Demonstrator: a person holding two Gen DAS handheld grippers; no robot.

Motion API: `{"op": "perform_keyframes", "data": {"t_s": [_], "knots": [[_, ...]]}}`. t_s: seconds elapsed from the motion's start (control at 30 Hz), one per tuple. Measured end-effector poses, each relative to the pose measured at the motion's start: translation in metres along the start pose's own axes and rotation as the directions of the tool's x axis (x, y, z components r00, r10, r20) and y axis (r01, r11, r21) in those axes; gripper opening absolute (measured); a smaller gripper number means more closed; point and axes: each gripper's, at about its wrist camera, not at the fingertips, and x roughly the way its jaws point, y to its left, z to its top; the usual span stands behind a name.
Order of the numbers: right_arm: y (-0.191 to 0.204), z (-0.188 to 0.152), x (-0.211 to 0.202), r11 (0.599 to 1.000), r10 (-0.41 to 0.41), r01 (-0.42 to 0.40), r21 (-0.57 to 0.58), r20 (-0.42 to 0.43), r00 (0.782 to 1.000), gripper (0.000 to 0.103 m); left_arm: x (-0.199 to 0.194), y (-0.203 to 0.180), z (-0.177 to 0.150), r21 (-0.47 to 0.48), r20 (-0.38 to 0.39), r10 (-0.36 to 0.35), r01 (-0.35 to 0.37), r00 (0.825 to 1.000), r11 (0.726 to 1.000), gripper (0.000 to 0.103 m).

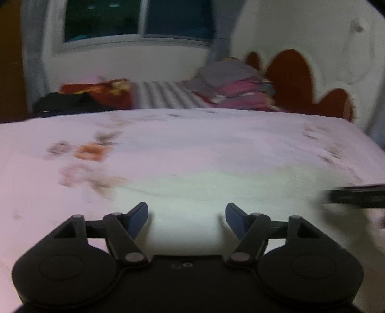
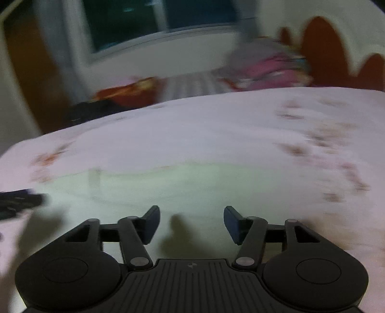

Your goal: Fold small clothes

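Note:
A small pale greenish-white garment point(image 1: 204, 190) lies flat on the pink flowered bedsheet point(image 1: 168, 134), just ahead of both grippers; it also shows in the right wrist view point(image 2: 182, 187). My left gripper point(image 1: 186, 211) is open and empty, low over the garment's near edge. My right gripper point(image 2: 191, 216) is open and empty over the same garment. The right gripper's tip shows at the right edge of the left wrist view point(image 1: 356, 195); the left gripper's tip shows at the left edge of the right wrist view point(image 2: 21, 202). Both views are motion-blurred.
A pile of pink and grey folded clothes point(image 1: 238, 84) sits at the far side by a brown scalloped headboard point(image 1: 293, 77). A red patterned cloth point(image 1: 101, 91) and a dark garment point(image 1: 65, 101) lie at the far left. A window point(image 1: 134, 19) is behind.

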Motion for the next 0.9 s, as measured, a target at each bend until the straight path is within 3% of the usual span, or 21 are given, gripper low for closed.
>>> {"op": "perform_keyframes", "data": {"t_s": [0.07,0.17,0.27,0.37,0.47,0.57,0.63,0.77,0.87,0.9], "knots": [[0.026,-0.003,0.01,0.998,0.057,-0.058,-0.039,-0.034,0.998,0.032,-0.004,-0.015,-0.011,0.006,-0.011,-0.02,0.02,1.0,1.0,0.065],[0.049,-0.016,0.018,0.99,0.09,-0.099,-0.101,-0.087,0.992,0.031,-0.005,-0.013,-0.031,-0.009,-0.042,0.001,-0.001,0.999,1.0,0.064],[0.043,-0.032,0.009,0.988,0.043,-0.054,-0.144,-0.077,0.996,0.031,-0.017,0.0,-0.05,0.003,-0.038,0.008,-0.008,0.999,1.0,0.063],[0.007,-0.039,-0.004,0.995,-0.076,0.072,-0.07,-0.048,0.996,0.031,-0.035,0.006,-0.058,0.02,-0.034,0.036,-0.035,0.999,0.999,0.062],[-0.009,-0.045,-0.023,0.997,-0.072,0.072,0.01,-0.032,0.997,0.031,-0.053,0.003,-0.058,-0.011,0.004,0.007,-0.007,1.0,1.0,0.062],[-0.004,-0.052,-0.031,0.997,-0.081,0.081,0.0,-0.023,0.996,0.031,-0.047,-0.007,-0.061,0.003,-0.032,-0.011,0.011,0.999,1.0,0.063],[-0.013,-0.056,-0.027,0.99,-0.132,0.134,0.032,-0.044,0.99,0.031,-0.036,-0.005,-0.068,-0.006,-0.088,0.007,-0.008,0.996,1.0,0.062],[-0.032,-0.056,-0.05,0.976,-0.181,0.181,0.12,-0.012,0.983,0.031,-0.049,-0.002,-0.07,-0.004,-0.075,0.006,-0.007,0.997,1.0,0.063],[-0.046,-0.057,-0.082,0.969,-0.197,0.19,0.16,0.029,0.98,0.031,-0.065,0.003,-0.078,0.006,-0.067,0.022,-0.022,0.998,1.0,0.073],[-0.056,-0.059,-0.09,0.962,-0.199,0.19,0.195,0.029,0.98,0.031,-0.071,0.007,-0.081,0.005,-0.06,0.03,-0.03,0.998,1.0,0.081]]}}
